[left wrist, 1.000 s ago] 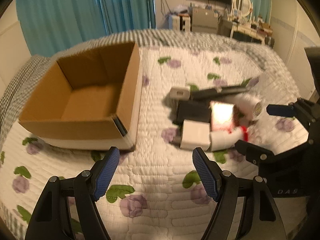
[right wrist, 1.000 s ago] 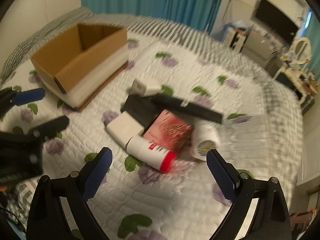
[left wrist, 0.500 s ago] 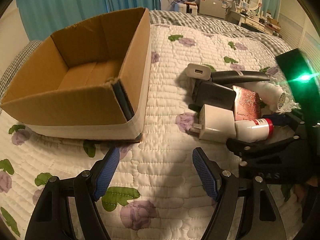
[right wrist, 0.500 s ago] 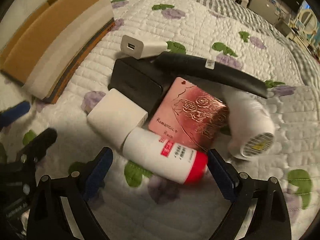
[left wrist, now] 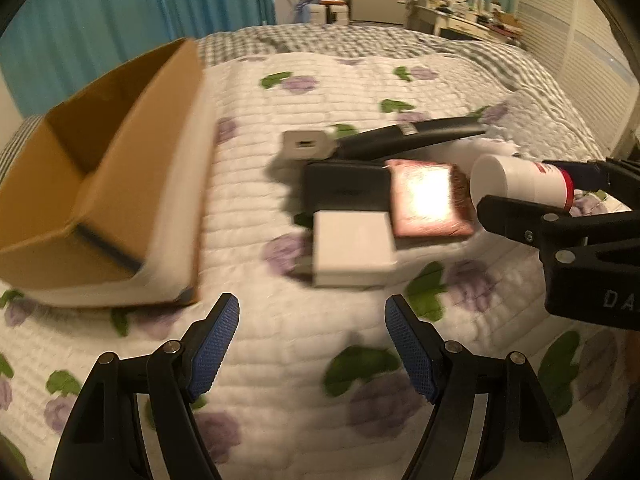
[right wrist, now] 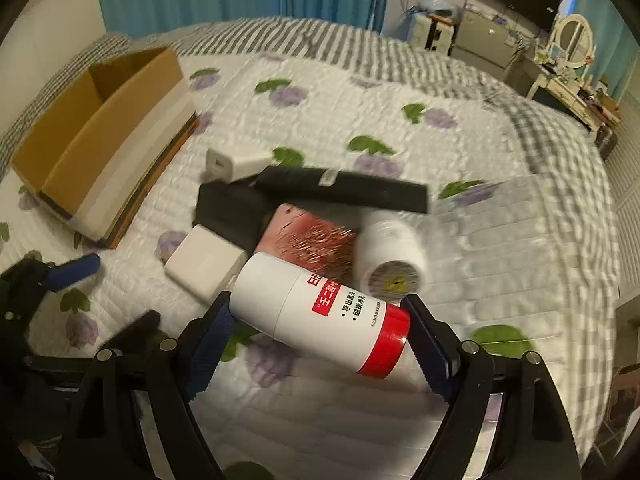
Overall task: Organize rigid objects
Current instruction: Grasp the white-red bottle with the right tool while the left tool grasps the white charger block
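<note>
right tool (right wrist: 318, 322) has its two fingers pressed on the ends of a white bottle (right wrist: 320, 314) with a red cap, holding it crosswise and lifted just above the bed (right wrist: 500, 240); the left tool (left wrist: 312, 344) hangs spread wide with nothing between its fingers. the bottle looks like smooth hard plastic, probably light, a round body that could roll or slip, so i judge an end-to-end pinch on the flat base and cap steadier than squeezing the curved sides. just behind it lies a heap on the quilt: a white charger block (right wrist: 206, 266), matte and square-edged; a pink box (right wrist: 308, 236) with a shiny foil print; a second white bottle (right wrist: 390, 258) lying on its side; a flat black case (right wrist: 230, 210); a long black bar (right wrist: 344, 190) resting across the pile; and a small white plug (right wrist: 234, 164) at the far edge. farther left sits an open cardboard box (right wrist: 100, 148), stiff brown walls with a white band along one side, well apart from the pile and seemingly the place for these things. the quilt is soft, stitched in ridges, printed with purple flowers.
</note>
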